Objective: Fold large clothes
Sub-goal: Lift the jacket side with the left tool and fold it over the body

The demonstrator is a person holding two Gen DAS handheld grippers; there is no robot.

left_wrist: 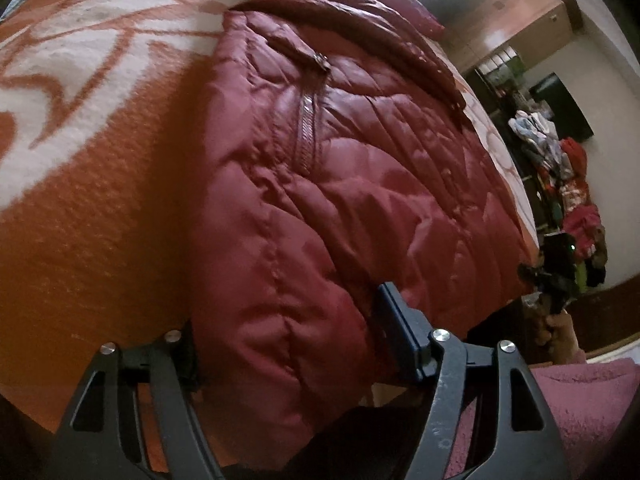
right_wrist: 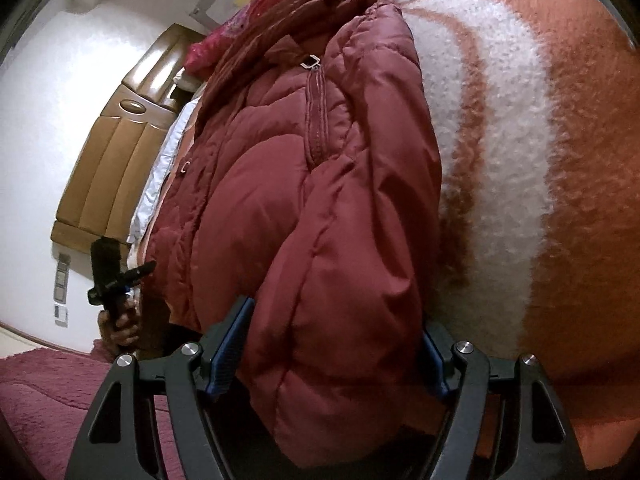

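Item: maroon puffer jacket (left_wrist: 352, 184), centre of frame on an orange-and-cream bed blanket (left_wrist: 100, 208); soft, bulky, slick-shelled, likely springy. Left gripper (left_wrist: 288, 344) and right gripper (right_wrist: 332, 356) each straddle a hem corner, whether pinched I cannot tell. Blanket lies clear beside it for folding.

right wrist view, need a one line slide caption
Right gripper straddling the folded end of a maroon puffer jacket on an orange-and-cream blanket.
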